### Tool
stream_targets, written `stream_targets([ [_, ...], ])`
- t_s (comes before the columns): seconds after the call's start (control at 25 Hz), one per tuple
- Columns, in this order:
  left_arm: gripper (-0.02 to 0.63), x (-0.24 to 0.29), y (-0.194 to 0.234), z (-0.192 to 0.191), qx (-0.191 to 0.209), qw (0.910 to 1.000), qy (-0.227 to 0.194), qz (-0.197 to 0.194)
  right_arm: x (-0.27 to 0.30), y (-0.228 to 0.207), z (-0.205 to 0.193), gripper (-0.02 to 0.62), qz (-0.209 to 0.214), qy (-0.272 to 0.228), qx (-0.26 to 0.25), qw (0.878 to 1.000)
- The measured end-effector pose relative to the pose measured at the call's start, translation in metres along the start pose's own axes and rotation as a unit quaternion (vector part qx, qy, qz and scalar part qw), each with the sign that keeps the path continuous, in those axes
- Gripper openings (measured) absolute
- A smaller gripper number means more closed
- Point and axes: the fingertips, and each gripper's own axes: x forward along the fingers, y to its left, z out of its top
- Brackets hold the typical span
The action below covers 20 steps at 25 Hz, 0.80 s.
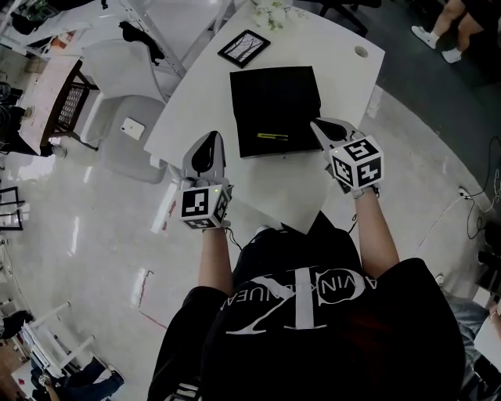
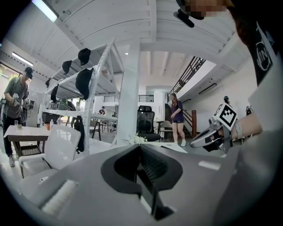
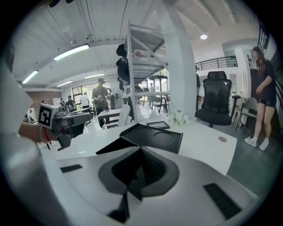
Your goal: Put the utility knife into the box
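Note:
An open black box (image 1: pixel 275 102) lies on the white table (image 1: pixel 337 55). A slim yellow-and-black utility knife (image 1: pixel 272 136) rests inside it, near its front edge. My left gripper (image 1: pixel 210 137) hovers at the table's near left edge, left of the box, with its jaws shut on nothing. My right gripper (image 1: pixel 315 123) sits just right of the box's front corner, also shut and empty. In the right gripper view the box (image 3: pixel 154 137) lies ahead of my shut right gripper (image 3: pixel 140 149), and the knife is hidden. The left gripper view shows its own jaws closed (image 2: pixel 139 145).
A framed picture (image 1: pixel 244 48) and white flowers (image 1: pixel 274 12) stand at the table's far end. A cable hole (image 1: pixel 361 52) is at the far right. A white chair (image 1: pixel 129 117) with a phone (image 1: pixel 133 128) is on the left. People stand in the background.

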Motion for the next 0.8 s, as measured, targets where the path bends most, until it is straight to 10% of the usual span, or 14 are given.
stream_targets([
  [0.8,0.012,-0.005,-0.015,0.023,0.002,0.9995,-0.025,-0.019,-0.05,-0.013,0.026,0.015,-0.066,-0.106,0.001,0.992],
])
